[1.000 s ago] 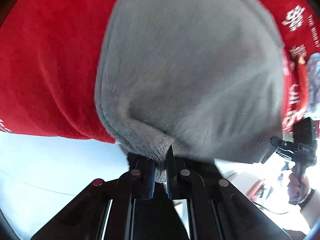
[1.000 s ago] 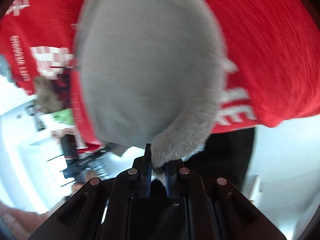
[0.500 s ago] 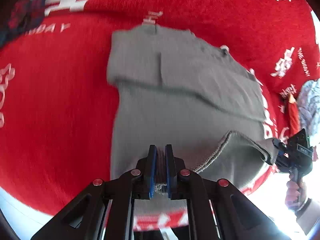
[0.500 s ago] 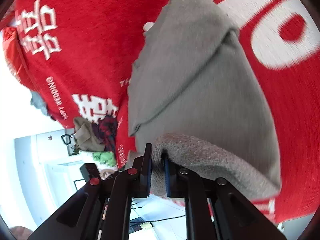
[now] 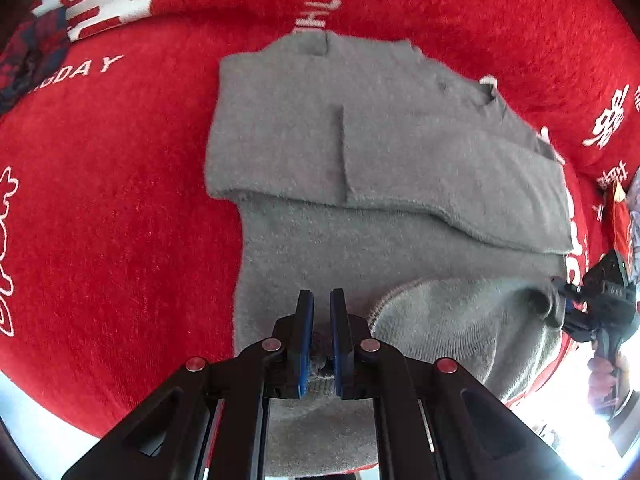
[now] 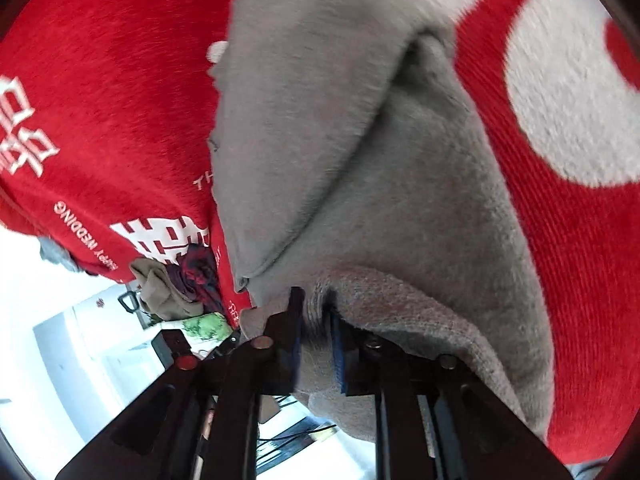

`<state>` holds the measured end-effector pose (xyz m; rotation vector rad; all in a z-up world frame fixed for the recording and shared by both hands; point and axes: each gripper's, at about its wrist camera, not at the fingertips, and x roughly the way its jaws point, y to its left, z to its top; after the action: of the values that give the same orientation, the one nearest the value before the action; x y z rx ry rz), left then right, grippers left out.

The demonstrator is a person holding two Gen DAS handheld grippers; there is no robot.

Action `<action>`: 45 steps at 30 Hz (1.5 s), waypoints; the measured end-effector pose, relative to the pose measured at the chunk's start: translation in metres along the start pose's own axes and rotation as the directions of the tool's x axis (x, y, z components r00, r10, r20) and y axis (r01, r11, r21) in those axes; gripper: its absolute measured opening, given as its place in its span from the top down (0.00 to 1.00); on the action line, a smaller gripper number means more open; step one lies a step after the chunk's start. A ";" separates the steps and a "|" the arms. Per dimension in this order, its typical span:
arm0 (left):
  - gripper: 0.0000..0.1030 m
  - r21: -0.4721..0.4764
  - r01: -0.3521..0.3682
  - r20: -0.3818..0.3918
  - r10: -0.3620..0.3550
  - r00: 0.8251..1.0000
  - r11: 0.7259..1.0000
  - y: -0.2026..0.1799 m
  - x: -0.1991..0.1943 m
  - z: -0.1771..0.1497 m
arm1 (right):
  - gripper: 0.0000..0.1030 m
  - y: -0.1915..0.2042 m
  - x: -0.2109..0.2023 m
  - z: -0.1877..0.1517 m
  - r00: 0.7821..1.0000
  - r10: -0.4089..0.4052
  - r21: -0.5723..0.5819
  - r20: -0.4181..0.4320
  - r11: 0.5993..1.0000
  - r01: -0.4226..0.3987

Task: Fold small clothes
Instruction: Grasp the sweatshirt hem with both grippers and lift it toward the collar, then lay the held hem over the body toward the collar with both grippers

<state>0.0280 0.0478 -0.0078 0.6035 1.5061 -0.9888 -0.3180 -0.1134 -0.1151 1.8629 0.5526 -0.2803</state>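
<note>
Left wrist view shows the red blanket [image 5: 100, 208] at the left edge, bare beside the grey sweater [image 5: 400, 152], whose sleeves are already folded across its chest. The left gripper [image 5: 319, 320] stands nearly straight down over the garment, its jaws pressed together on the hem. Further right, the hem curls over in a loose roll toward the right gripper [image 5: 568, 312] at the far edge. In the right wrist view that right gripper [image 6: 316, 328] has its jaws opening, with the ribbed hem between them. To fold well, I judge both corners should land level on the chest line, the left releasing only once its edge lies flat, so the roll does not spring back.
</note>
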 end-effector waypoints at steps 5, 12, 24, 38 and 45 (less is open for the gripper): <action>0.97 -0.009 -0.009 -0.007 0.009 1.000 1.000 -0.009 -0.007 -0.001 | 0.86 0.009 0.000 0.004 1.000 0.012 -0.036 -0.017 0.999 -0.013; 0.98 0.002 0.038 0.072 -0.038 0.997 0.999 -0.019 -0.054 0.021 | 0.95 0.045 -0.034 0.009 0.988 0.141 -0.084 0.062 0.987 -0.135; 0.97 0.205 -0.106 -0.114 0.131 0.985 0.973 -0.026 -0.023 0.037 | 0.01 0.127 -0.005 -0.006 0.854 -0.484 -0.493 0.192 0.705 0.510; 0.97 0.156 -0.136 -0.163 0.162 0.973 0.978 -0.003 -0.005 0.001 | 0.08 0.119 0.043 -0.020 0.734 -0.655 -0.541 0.181 0.557 0.630; 0.00 0.121 -0.099 -0.134 0.115 0.984 0.988 -0.008 -0.011 0.002 | 0.08 0.123 0.038 -0.023 0.756 -0.624 -0.517 0.200 0.588 0.622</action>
<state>0.0241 0.0436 0.0045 0.8425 1.5302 -0.9707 -0.2250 -0.1167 -0.0226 1.0328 1.1656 -0.5182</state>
